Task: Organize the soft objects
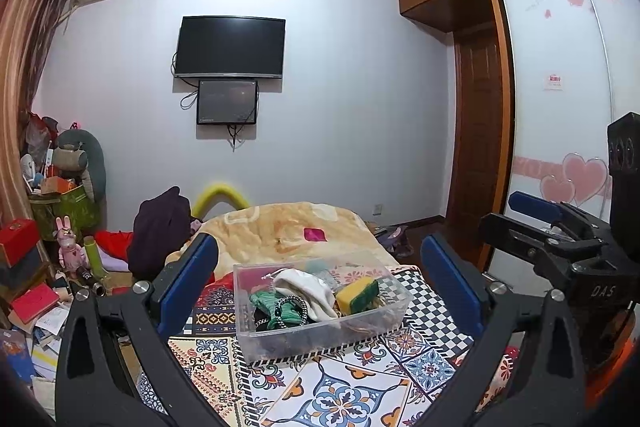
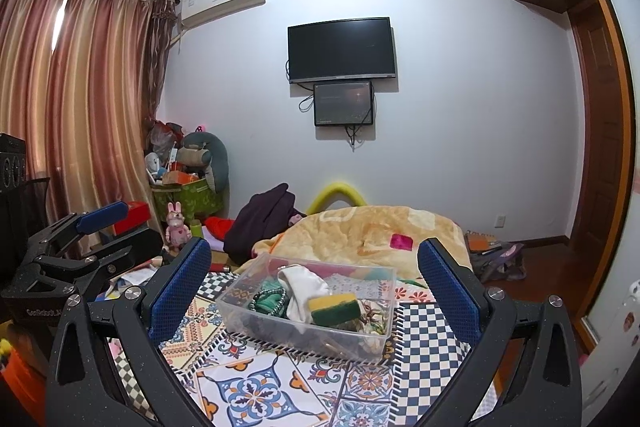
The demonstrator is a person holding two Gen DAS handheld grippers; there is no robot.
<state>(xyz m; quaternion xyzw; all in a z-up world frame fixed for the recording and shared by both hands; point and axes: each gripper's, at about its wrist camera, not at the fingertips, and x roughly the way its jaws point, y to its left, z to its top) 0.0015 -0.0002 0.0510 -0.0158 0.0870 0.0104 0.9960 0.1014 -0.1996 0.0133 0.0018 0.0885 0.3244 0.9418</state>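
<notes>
I am holding the left gripper (image 1: 320, 287) with its blue-padded jaws spread wide and nothing between them; the right gripper (image 2: 316, 287) is hanging the same way, wide apart and holding nothing. Both are hovering short of a clear plastic bin (image 1: 320, 337), which is my landmark here.

Inside the bin, a white sock (image 1: 306, 289) is lying draped across the middle. Just left of it, a crumpled green cloth (image 1: 280, 311) is sitting with a black-and-white braided band (image 1: 294, 303) on top. At the bin's right end, a yellow-and-green sponge (image 1: 357, 293) is resting against the wall. Darker items underneath are too jumbled for me to name.

I am judging all of these as light, limp and easily squashed. The sock and cloth will probably sag and drag neighbours along, so I am thinking of pinching a raised fold near the middle. The sponge looks springier; gripping across its flat faces seems best. The bin itself looks light and may slide if I snag something.

The bin is sitting on a patterned tile-print cloth (image 1: 348, 387) covering a bed. Beyond the bin, a beige fleece blanket (image 1: 288, 227) is bunched up. Further beyond, a black television (image 1: 231, 47) is hanging on a pale wall. Left of the bin, floor clutter and a pink rabbit figure (image 1: 68, 243) are showing; to its right, a wardrobe with heart stickers (image 1: 576, 183).
</notes>
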